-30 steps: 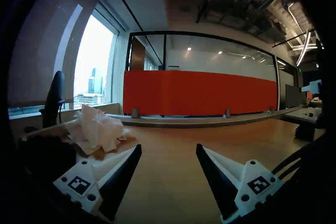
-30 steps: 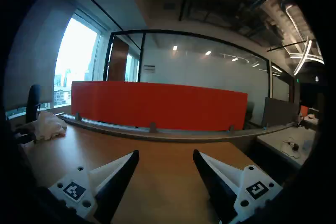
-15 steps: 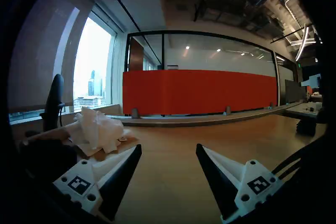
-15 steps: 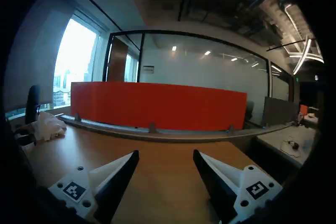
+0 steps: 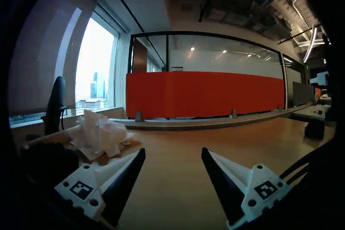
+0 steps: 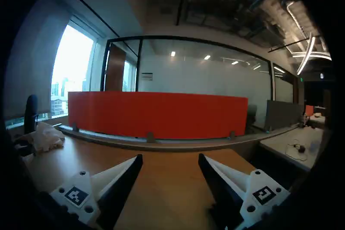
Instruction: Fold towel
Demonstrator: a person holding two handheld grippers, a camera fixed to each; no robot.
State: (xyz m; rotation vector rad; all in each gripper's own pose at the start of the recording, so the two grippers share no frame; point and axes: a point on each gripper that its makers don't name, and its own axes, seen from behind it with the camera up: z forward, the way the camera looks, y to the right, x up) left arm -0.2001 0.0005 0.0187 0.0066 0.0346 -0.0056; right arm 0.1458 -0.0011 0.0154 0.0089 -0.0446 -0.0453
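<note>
A crumpled white towel [image 5: 98,133] lies in a heap on the wooden desk [image 5: 181,152], to the left of and just beyond my left gripper [image 5: 172,154]. That gripper is open, with bare desk between its fingers. In the right gripper view the same towel [image 6: 46,136] sits small at the far left of the desk [image 6: 168,178]. My right gripper [image 6: 170,161] is open too, holds nothing, and is well away from the towel.
An orange divider panel [image 5: 202,94] runs along the desk's far edge, with a glass wall behind it. A dark office chair [image 5: 55,102] stands by the window at left. Another desk [image 6: 297,143] with small items lies to the right. A dark object [image 5: 314,130] sits at the desk's right.
The right gripper has dropped or tilted a little, so the divider sits lower in its view. The left gripper is nearly still. The towel has not moved.
</note>
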